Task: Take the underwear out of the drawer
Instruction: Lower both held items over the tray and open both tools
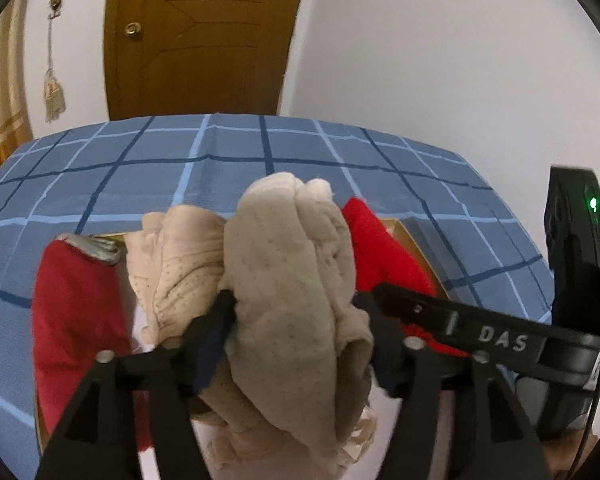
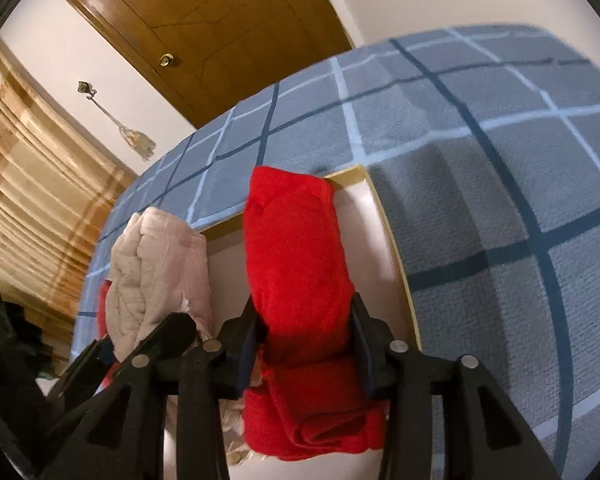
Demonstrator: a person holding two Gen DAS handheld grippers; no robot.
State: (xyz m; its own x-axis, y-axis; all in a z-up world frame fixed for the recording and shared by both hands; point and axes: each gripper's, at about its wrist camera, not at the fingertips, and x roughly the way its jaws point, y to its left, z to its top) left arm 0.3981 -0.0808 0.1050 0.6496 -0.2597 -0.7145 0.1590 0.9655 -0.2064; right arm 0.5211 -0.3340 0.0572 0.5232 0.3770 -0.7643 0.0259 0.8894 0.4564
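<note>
An open drawer (image 2: 394, 240) with white inner walls holds folded underwear. In the left wrist view a beige bundle (image 1: 288, 264) stands between the fingers of my left gripper (image 1: 296, 312); the jaws are wide apart and do not squeeze it. A second beige piece (image 1: 172, 264) and a dark red one (image 1: 72, 300) lie to its left. My right gripper (image 2: 308, 340) is shut on a bright red folded underwear (image 2: 296, 264), pinched between both pads. That red piece (image 1: 380, 252) and a right gripper finger (image 1: 460, 328) show beside the beige bundle.
A blue checked bedcover (image 1: 220, 160) surrounds the drawer on the far side and right (image 2: 500, 200). Behind it are a brown wooden door (image 1: 200, 40), a white wall and a striped curtain (image 2: 28, 200). A grey folded piece (image 1: 96, 246) lies at the drawer's back left.
</note>
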